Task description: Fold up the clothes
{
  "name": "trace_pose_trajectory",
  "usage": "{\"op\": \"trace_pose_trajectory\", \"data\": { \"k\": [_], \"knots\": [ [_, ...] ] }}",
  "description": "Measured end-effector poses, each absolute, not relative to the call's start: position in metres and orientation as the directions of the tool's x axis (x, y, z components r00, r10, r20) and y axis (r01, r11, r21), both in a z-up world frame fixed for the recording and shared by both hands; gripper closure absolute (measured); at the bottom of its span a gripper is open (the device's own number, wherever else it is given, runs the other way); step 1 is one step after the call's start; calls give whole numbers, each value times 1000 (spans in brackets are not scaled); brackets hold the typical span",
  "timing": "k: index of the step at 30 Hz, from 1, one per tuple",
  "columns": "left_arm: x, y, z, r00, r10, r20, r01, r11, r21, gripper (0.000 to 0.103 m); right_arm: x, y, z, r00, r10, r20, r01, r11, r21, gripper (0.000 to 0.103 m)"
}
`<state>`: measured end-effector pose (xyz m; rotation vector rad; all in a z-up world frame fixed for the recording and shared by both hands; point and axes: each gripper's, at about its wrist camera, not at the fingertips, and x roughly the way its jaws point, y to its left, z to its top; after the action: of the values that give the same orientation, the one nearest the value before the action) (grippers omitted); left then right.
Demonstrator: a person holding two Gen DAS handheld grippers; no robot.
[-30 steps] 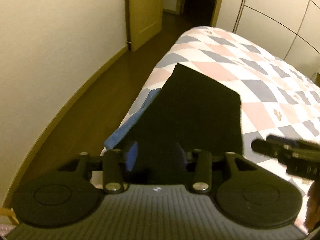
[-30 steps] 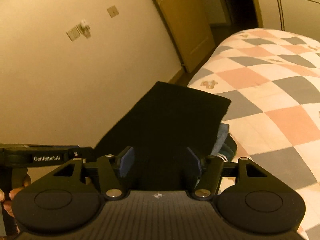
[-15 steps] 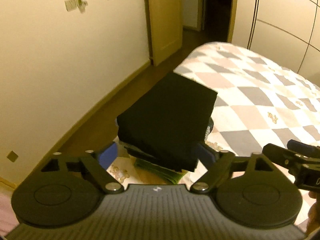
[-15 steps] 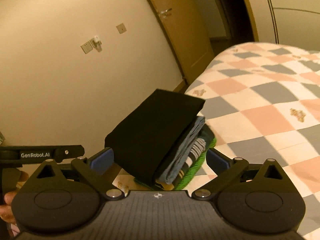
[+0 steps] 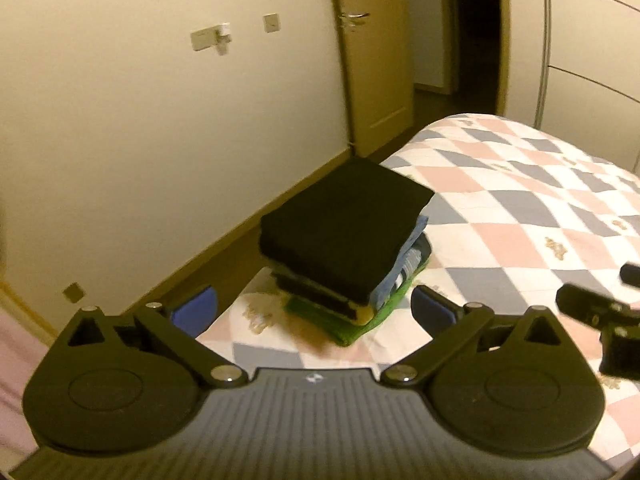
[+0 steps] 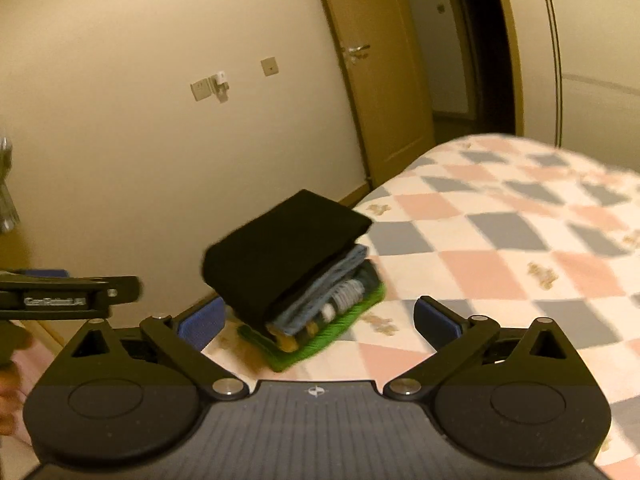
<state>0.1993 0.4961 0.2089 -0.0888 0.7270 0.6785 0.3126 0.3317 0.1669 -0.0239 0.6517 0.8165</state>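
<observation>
A folded black garment (image 5: 344, 228) lies on top of a stack of folded clothes (image 5: 380, 300) at the corner of the bed; blue, striped, yellow and green pieces show under it. The stack also shows in the right wrist view (image 6: 316, 312), black garment (image 6: 280, 256) on top. My left gripper (image 5: 314, 306) is open and empty, just short of the stack. My right gripper (image 6: 318, 316) is open and empty, also just short of it. The right gripper's body shows at the right edge of the left wrist view (image 5: 600, 312), the left one's at the left edge of the right wrist view (image 6: 68, 298).
The bed has a checked pink, grey and white cover (image 5: 520, 220). The stack sits near the bed's edge, beside a strip of wooden floor (image 5: 224, 256) and a cream wall (image 5: 160, 120). A door (image 5: 372, 60) and white wardrobe fronts (image 5: 592, 60) stand beyond.
Both grippers opened and let go of the black garment, which now rests on the stack. Both have pulled back and up from it.
</observation>
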Motion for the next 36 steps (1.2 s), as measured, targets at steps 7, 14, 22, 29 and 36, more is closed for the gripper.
{"op": "trace_pose_trajectory", "data": {
  "k": [7, 14, 22, 29, 36],
  "knots": [
    [172, 478, 208, 514, 560, -649, -669, 735, 105, 1, 299, 317, 167, 543, 667, -510, -722, 681, 122, 0],
    [158, 472, 208, 494, 563, -662, -706, 704, 72, 1, 306, 320, 165, 486, 690, -536, -763, 634, 125, 0],
    [154, 475, 191, 452, 523, -723, -717, 695, 55, 1, 319, 330, 145, 373, 688, -622, -758, 612, 223, 0],
    [173, 489, 168, 432, 478, -765, -683, 727, 69, 1, 331, 338, 126, 337, 653, -678, -714, 647, 269, 0],
    [197, 521, 147, 422, 433, -796, -644, 761, 73, 1, 342, 358, 108, 338, 600, -725, -671, 694, 262, 0]
  ]
}}
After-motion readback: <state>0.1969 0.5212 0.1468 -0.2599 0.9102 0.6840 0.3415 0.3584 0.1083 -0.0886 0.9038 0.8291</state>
